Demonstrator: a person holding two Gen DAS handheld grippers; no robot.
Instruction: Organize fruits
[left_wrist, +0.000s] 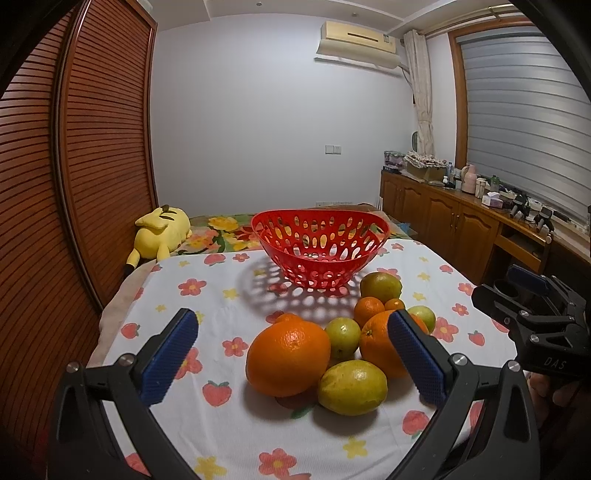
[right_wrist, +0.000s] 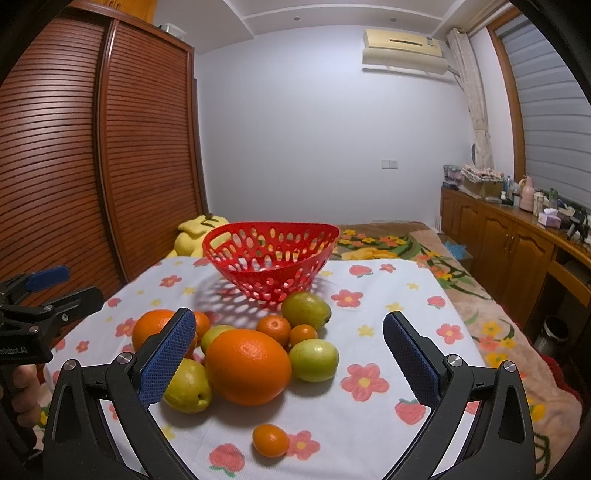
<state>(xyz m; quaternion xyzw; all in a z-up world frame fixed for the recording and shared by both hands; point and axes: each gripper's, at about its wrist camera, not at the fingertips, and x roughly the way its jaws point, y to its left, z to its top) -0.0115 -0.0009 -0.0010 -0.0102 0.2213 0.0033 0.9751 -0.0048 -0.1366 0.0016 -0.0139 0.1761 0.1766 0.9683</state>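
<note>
A red perforated basket (left_wrist: 320, 247) (right_wrist: 271, 254) stands empty at the far side of a flowered tablecloth. In front of it lies a cluster of fruit: a large orange (left_wrist: 288, 357) (right_wrist: 248, 366), a second orange (left_wrist: 380, 345) (right_wrist: 153, 328), yellow-green fruits (left_wrist: 352, 386) (right_wrist: 306, 309), small tangerines (left_wrist: 368, 310) (right_wrist: 274, 328). One small tangerine (right_wrist: 270, 440) lies apart, nearest the right gripper. My left gripper (left_wrist: 291, 363) is open and empty, just short of the cluster. My right gripper (right_wrist: 290, 365) is open and empty, also short of the fruit. Each gripper shows at the other view's edge.
A yellow plush toy (left_wrist: 160, 230) lies behind the table at left on a flowered bed. A slatted wooden wardrobe (left_wrist: 92, 147) stands at left. A wooden sideboard (left_wrist: 461, 218) with bottles and clutter runs along the right under the window.
</note>
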